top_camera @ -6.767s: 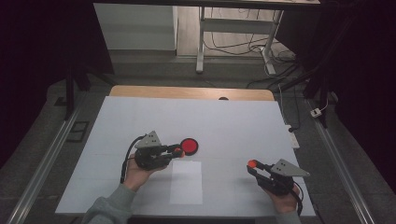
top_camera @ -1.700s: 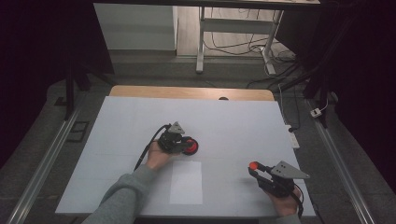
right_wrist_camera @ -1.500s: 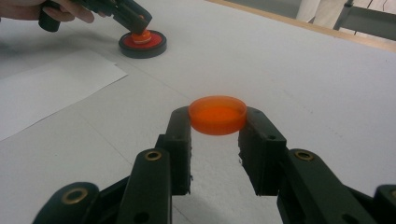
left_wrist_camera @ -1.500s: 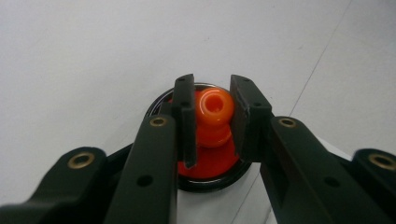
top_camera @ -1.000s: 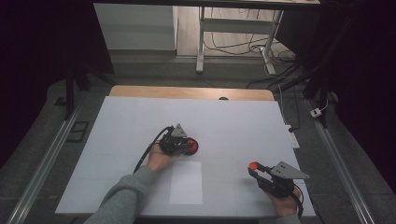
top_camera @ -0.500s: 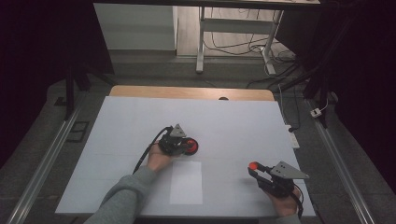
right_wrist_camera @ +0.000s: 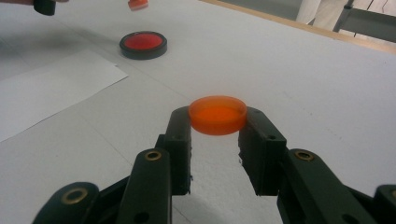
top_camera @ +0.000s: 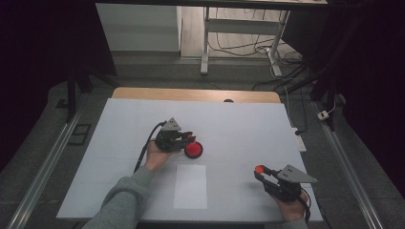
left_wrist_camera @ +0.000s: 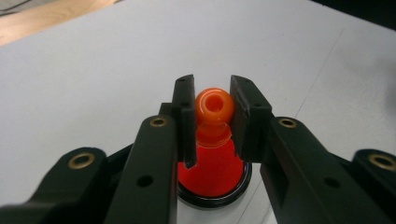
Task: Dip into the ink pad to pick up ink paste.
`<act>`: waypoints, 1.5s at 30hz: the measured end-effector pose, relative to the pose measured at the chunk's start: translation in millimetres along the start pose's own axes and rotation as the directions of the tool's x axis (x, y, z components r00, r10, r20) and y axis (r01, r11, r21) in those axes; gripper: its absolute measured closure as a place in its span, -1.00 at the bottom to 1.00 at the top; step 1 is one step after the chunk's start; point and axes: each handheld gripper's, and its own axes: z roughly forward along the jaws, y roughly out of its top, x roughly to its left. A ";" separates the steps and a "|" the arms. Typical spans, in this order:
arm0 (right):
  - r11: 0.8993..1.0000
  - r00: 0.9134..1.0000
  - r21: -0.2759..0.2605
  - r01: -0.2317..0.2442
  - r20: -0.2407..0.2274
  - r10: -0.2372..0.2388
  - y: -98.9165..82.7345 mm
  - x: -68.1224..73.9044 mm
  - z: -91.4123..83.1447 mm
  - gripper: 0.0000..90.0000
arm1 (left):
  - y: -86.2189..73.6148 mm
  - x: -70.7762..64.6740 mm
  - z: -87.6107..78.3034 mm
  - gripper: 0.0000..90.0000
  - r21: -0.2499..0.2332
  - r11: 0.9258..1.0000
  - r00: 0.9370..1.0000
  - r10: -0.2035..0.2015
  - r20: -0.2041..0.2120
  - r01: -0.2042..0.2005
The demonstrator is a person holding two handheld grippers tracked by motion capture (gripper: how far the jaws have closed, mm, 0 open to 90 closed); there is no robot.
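- Left gripper (left_wrist_camera: 208, 119): jaws pinched on an orange knobbed piece (left_wrist_camera: 214, 107). One pad sits on each side of its round, holed head. A narrower collar and flared skirt hang below the pads.
- Knobbed piece, axis: its long axis runs roughly upright between the fingertips, head uppermost, though the exact tilt cannot be judged.
- Red dish with black rim (left_wrist_camera: 212, 175): lies on the white table top (top_camera: 248, 124), directly beneath the left fingertips and the piece they carry. The piece looks clear of the dish; in the left gripper view the gap cannot be told.
- In the high view the dish (top_camera: 193, 150) lies just beside the left gripper (top_camera: 184, 139), toward the right gripper.
- Right gripper (right_wrist_camera: 217, 122): jaws pinched on a flat orange disc (right_wrist_camera: 217, 114), gripped by its rim and lying level across the fingertips, off the table.
- From the right fingertips the dish (right_wrist_camera: 143, 44) lies well ahead and off to the side, with a sheet of white paper (right_wrist_camera: 46, 91) between.
- Nearer hand: the left, by far; the right gripper (top_camera: 261, 172) sits well apart from the dish.
- Governing relation, as judged: the dish sits straight under the held piece, so the coming move turns on vertical alignment rather than sideways reach.
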 end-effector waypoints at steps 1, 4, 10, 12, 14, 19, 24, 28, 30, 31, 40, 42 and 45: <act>1.000 1.000 -0.001 0.000 0.000 0.000 0.1 0.3 0.1 0.43 | 0.6 0.3 -1.1 0.61 -0.002 1.000 1.000 0.001 0.000 -0.001; 1.000 1.000 -0.001 0.003 0.000 -0.003 0.5 1.1 0.1 0.43 | 0.9 0.3 -0.6 0.61 0.009 1.000 1.000 0.008 -0.006 -0.008; 1.000 1.000 0.001 0.003 0.000 -0.003 0.2 1.0 0.7 0.43 | -3.0 -0.3 7.4 0.61 0.052 0.998 1.000 0.025 -0.014 -0.024; 1.000 1.000 0.001 0.003 0.000 -0.003 0.2 1.0 0.6 0.43 | -4.6 -0.7 10.9 0.61 0.068 0.997 0.999 0.031 -0.016 -0.029; 1.000 1.000 0.000 0.003 0.000 -0.003 0.2 0.9 0.5 0.43 | -6.5 -1.0 14.2 0.61 0.082 0.996 0.999 0.035 -0.018 -0.033; 1.000 1.000 0.000 0.003 -0.001 -0.003 0.3 0.9 0.3 0.43 | -10.4 -0.6 18.4 0.60 0.093 0.995 0.999 0.039 -0.028 -0.036; 1.000 1.000 0.000 0.003 -0.001 -0.003 0.2 0.9 0.4 0.43 | -11.6 -0.6 20.2 0.60 0.095 0.995 0.999 0.041 -0.031 -0.038; 1.000 1.000 0.000 0.003 -0.001 -0.003 0.3 1.1 0.4 0.43 | -14.5 0.4 24.1 0.61 0.112 0.993 0.999 0.040 -0.033 -0.036; 1.000 1.000 0.000 0.004 -0.002 -0.004 0.3 1.1 0.4 0.43 | -17.3 1.4 27.3 0.60 0.127 0.991 0.999 0.036 -0.034 -0.032; 1.000 1.000 -0.001 0.004 -0.002 -0.004 0.3 1.1 0.4 0.43 | -18.9 2.1 28.0 0.61 0.119 0.993 0.999 0.031 -0.030 -0.027; 1.000 1.000 -0.002 0.002 -0.002 -0.002 0.2 1.2 0.1 0.43 | -17.5 -4.8 29.0 0.61 0.145 0.987 0.994 0.081 -0.068 -0.071; 1.000 1.000 -0.001 0.003 -0.002 -0.003 0.3 1.6 0.2 0.43 | -17.5 -5.7 29.2 0.61 0.146 0.986 0.993 0.089 -0.071 -0.078; 1.000 1.000 0.000 0.003 -0.001 -0.003 0.4 2.1 0.0 0.43 | -17.6 -5.9 29.3 0.61 0.147 0.986 0.993 0.094 -0.072 -0.082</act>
